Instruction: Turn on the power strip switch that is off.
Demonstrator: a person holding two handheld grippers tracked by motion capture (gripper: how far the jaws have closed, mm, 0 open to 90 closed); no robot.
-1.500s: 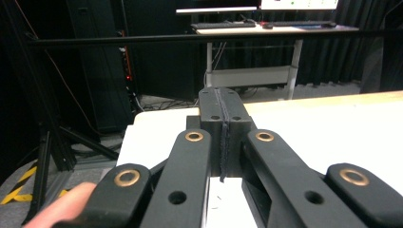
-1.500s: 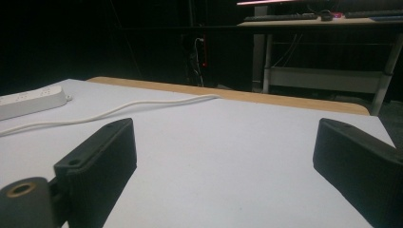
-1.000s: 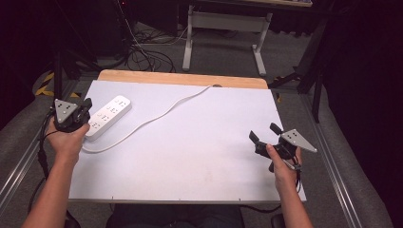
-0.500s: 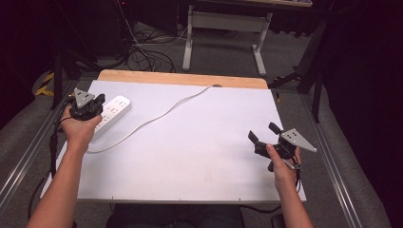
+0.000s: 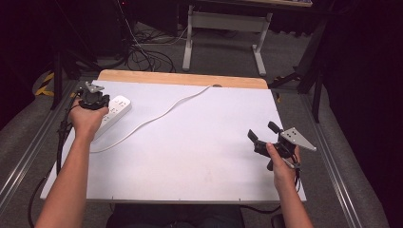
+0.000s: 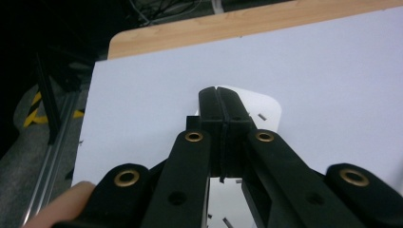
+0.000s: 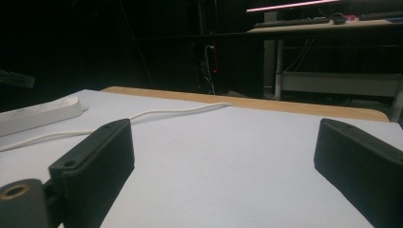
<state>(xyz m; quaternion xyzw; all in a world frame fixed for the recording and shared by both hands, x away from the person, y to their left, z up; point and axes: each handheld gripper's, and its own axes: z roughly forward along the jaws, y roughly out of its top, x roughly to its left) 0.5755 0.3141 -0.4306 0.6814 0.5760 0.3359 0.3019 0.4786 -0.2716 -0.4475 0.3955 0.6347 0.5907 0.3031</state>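
A white power strip [image 5: 114, 115] lies at the table's far left, and its white cable [image 5: 161, 111] curves off toward the far edge. My left gripper [image 5: 100, 101] hovers over the strip's far end with its jaws pressed together and nothing between them. In the left gripper view the shut jaws of the left gripper [image 6: 219, 91] point down at the strip [image 6: 260, 107]. My right gripper [image 5: 262, 131] is held low over the table's right front, open and empty. The right gripper view looks between the spread jaws of the right gripper [image 7: 223, 156] toward the strip [image 7: 38, 114] and cable [image 7: 180, 110].
The white tabletop [image 5: 199, 156] has a wooden strip [image 5: 180, 78] along its far edge. Metal rails [image 5: 28, 156] run along both sides. Behind the table stand a desk frame [image 5: 223, 28] and tangled floor cables [image 5: 142, 54].
My left hand has moved forward and to the right, bringing its gripper from the strip's left side to above the strip's far end. The right gripper has stayed put.
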